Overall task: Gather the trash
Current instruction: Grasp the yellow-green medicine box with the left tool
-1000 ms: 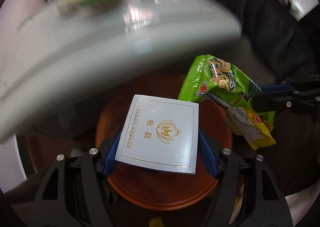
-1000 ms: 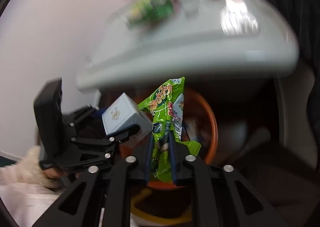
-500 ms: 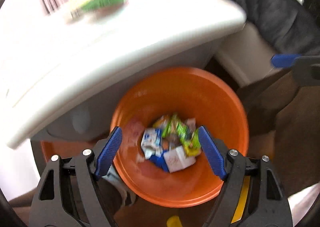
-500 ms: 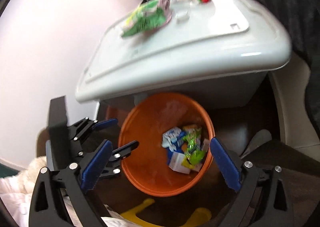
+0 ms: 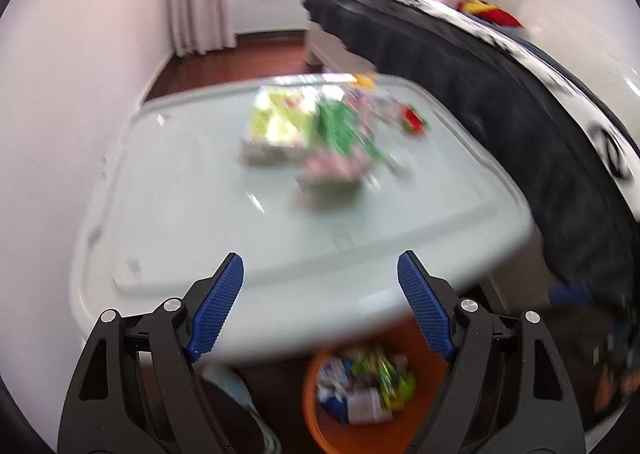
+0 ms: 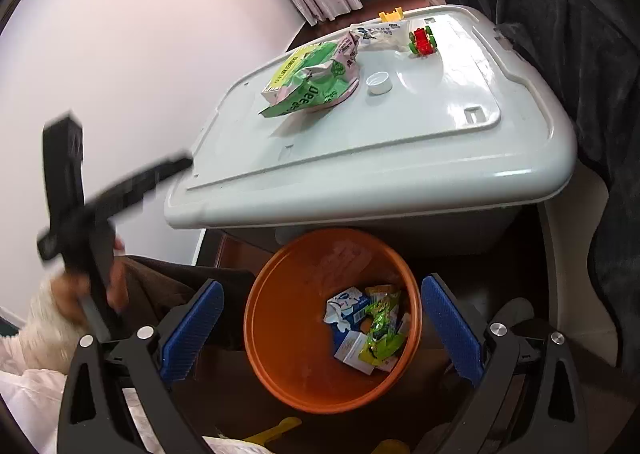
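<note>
While both tools gape empty, left tool (image 5: 320,306) and right tool (image 6: 320,330), wrappers (image 6: 312,82) and bottle cap (image 6: 379,82) lie on the surface (image 6: 460,158); bin (image 6: 280,354) sits below. Risk: thin film slipping, or cap skidding off.

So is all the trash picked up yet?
Not yet. Some wrappers and small boxes already lie in the orange bin. Both the left gripper and right gripper are open and hold nothing. Left on the white lid: a green bag, a bottle cap, a white packet and a red-green thing.
</note>
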